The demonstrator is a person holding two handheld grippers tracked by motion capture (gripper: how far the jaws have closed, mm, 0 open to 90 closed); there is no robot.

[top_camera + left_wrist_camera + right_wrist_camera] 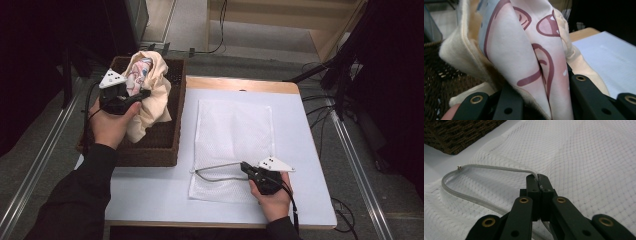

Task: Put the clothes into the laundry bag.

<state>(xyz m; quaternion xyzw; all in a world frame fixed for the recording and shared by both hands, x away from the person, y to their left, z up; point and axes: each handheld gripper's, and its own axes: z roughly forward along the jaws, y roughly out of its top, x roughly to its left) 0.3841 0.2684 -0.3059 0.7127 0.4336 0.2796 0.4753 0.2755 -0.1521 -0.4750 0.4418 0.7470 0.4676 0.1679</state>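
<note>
A cream garment (150, 92) with a pink and blue print (529, 57) hangs bunched above the dark wicker basket (160, 145) at the table's left. My left gripper (134, 96) is shut on it, the cloth squeezed between both jaws in the left gripper view. A white mesh laundry bag (234, 135) lies flat on the table, its zipped mouth pulled open into a loop (215, 172). My right gripper (246, 167) is shut on the upper zipper edge (499, 168) of that mouth, holding it lifted off the lower layer.
The table top (150, 190) is light blue-white with a wooden strip (240, 84) along its far edge. Black stands and cables (340, 75) crowd the floor at the right. Metal rails (45, 150) run along the floor at the left.
</note>
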